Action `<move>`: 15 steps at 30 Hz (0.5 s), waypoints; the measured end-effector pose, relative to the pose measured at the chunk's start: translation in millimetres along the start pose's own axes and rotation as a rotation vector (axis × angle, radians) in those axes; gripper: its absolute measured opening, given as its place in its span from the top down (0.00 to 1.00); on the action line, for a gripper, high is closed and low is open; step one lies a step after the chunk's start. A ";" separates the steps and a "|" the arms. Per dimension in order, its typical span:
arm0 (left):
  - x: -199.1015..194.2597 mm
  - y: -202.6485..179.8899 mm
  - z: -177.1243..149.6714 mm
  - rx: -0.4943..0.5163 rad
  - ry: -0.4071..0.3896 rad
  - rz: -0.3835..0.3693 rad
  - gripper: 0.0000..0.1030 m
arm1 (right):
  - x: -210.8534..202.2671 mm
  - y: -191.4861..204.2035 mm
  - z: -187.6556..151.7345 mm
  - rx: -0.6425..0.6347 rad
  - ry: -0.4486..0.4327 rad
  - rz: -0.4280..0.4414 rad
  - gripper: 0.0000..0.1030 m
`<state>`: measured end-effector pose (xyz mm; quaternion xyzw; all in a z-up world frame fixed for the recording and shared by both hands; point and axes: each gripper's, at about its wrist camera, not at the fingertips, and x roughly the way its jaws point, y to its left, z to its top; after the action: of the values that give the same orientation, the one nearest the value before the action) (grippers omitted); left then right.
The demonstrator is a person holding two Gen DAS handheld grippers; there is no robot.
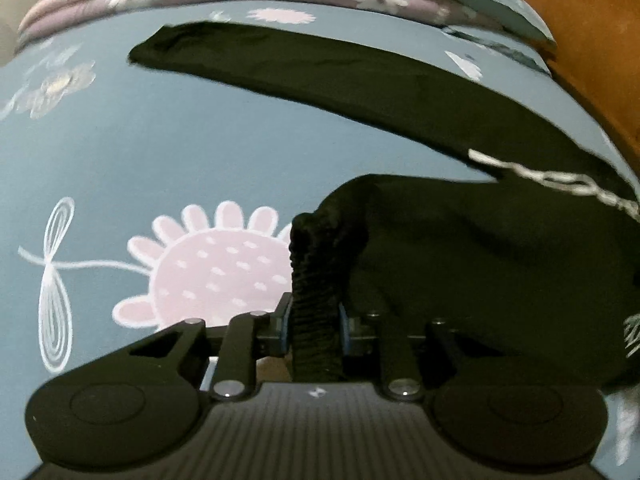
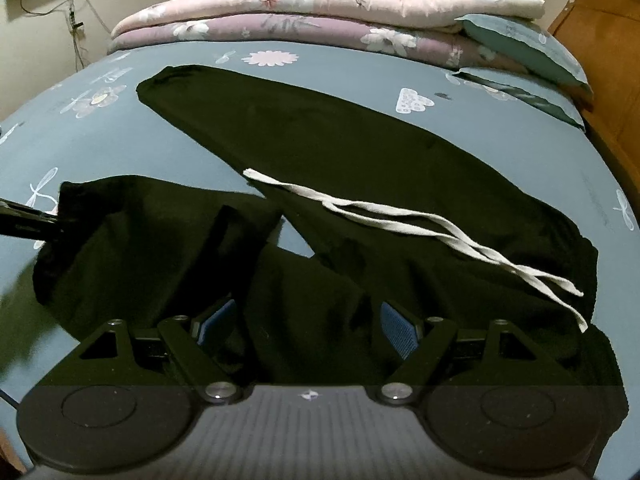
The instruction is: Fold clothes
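Observation:
Black trousers (image 2: pixel 360 160) with a white drawstring (image 2: pixel 420 228) lie spread on the blue flowered bed sheet (image 2: pixel 120 152). One leg stretches flat toward the far left; the other leg (image 2: pixel 140 240) is lifted and bunched at the near left. My left gripper (image 1: pixel 314 320) is shut on the ribbed cuff (image 1: pixel 316 272) of that near leg, and it shows as a dark bar (image 2: pixel 24 222) at the left edge of the right wrist view. My right gripper (image 2: pixel 308 328) is open, its blue pads (image 2: pixel 400 330) on either side of a fold of black fabric (image 2: pixel 304 312) near the crotch.
Folded pink and purple quilts (image 2: pixel 300 12) are stacked along the far side of the bed. Blue pillows (image 2: pixel 520 48) lie at the far right, beside a wooden headboard (image 2: pixel 600 60). A wall with cables (image 2: pixel 76 20) and a curtain stand beyond.

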<state>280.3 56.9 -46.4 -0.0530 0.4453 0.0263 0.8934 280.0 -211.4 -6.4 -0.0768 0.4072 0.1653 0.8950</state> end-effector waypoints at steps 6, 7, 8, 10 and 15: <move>-24.5 30.0 9.9 -0.061 -0.013 0.046 0.81 | 2.8 -0.1 4.7 -0.005 0.003 0.001 0.20; -28.6 35.0 11.5 -0.071 -0.015 0.054 0.81 | 2.9 0.3 5.8 -0.006 0.002 0.003 0.20; -32.7 40.1 13.2 -0.081 -0.018 0.062 0.81 | 3.2 0.5 6.9 -0.008 0.000 0.006 0.20; -39.6 51.4 16.5 -0.096 -0.019 0.086 0.81 | 4.3 0.9 8.8 -0.010 -0.002 0.012 0.20; -49.5 83.4 24.5 -0.111 -0.004 0.179 0.81 | 8.1 2.2 11.1 -0.012 -0.002 0.022 0.20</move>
<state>262.1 142.6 1.9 -0.0622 0.4446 0.1307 0.8840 292.0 -204.5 -5.1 -0.0775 0.4061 0.1777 0.8930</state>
